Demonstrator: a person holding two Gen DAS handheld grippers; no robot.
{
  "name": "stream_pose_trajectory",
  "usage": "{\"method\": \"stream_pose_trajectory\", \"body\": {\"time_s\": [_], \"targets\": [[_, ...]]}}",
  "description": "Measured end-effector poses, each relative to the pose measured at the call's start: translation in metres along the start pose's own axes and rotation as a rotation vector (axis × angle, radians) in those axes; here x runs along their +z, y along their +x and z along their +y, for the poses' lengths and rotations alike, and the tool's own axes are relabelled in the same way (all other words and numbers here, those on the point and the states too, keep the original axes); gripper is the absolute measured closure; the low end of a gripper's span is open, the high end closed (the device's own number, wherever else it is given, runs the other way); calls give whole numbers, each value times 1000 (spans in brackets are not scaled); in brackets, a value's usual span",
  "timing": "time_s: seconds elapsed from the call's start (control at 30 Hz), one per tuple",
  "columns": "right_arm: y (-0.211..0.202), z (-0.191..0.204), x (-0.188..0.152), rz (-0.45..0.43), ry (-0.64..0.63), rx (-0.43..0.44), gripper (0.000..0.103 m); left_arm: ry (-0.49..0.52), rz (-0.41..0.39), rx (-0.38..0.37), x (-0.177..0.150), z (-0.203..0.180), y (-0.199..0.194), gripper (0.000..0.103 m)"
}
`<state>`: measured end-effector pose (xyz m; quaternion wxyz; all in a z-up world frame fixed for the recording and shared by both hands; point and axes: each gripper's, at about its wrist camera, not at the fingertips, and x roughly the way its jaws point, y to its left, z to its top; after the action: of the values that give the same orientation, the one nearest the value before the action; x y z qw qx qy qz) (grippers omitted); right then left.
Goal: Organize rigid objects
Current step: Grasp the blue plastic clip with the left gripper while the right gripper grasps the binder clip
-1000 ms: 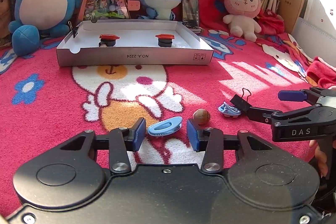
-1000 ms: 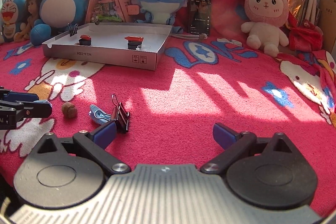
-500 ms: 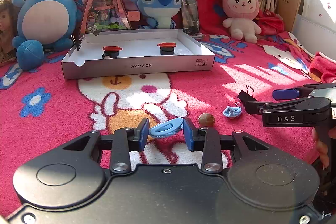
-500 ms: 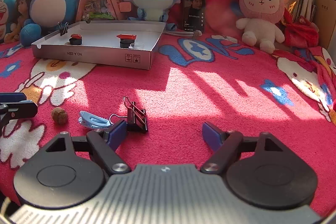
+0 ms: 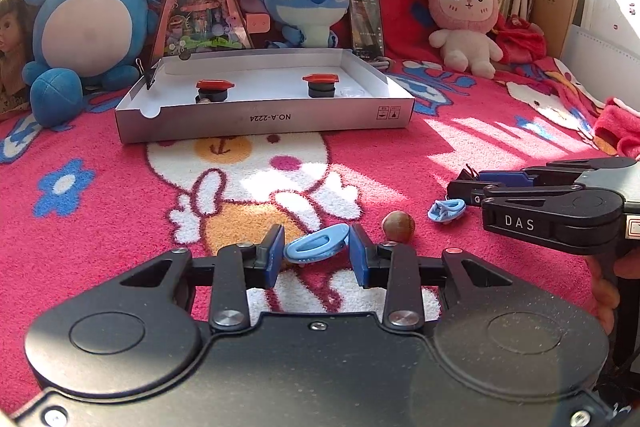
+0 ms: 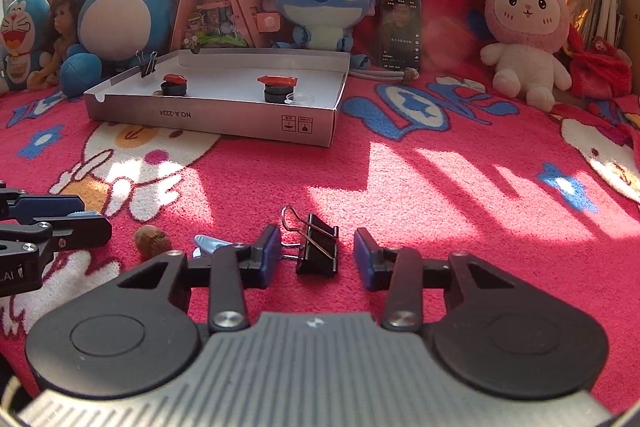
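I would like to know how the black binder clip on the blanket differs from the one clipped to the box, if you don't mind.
The binder clip on the blanket lies loose between the closing right gripper pads, not yet pressed; the binder clip on the box stands upright, clamped on the white box rim's far left corner. The first looks larger, being nearer. Both are black with wire handles.

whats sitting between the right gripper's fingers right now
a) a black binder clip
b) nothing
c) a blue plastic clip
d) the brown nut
a: the right wrist view shows the black binder clip on the blanket between the closing jaws of the right gripper, pads not yet touching it.
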<state>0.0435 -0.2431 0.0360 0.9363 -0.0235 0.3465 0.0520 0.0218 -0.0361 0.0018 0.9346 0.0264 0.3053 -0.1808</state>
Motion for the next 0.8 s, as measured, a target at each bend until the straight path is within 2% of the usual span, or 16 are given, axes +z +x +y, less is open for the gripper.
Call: {"method": "stream_pose_trajectory", "body": {"time_s": [0.07, 0.33, 0.8], "targets": [[-3, 6, 0, -12, -31, -18, 79, 1, -2, -3, 1, 0, -1, 70], [-3, 8, 9, -15, -23, 5, 79, -12, -26, -4, 14, 6, -2, 70], [-4, 8, 39, -75, 2, 25, 79, -66, -70, 26, 48, 32, 3, 70]]}}
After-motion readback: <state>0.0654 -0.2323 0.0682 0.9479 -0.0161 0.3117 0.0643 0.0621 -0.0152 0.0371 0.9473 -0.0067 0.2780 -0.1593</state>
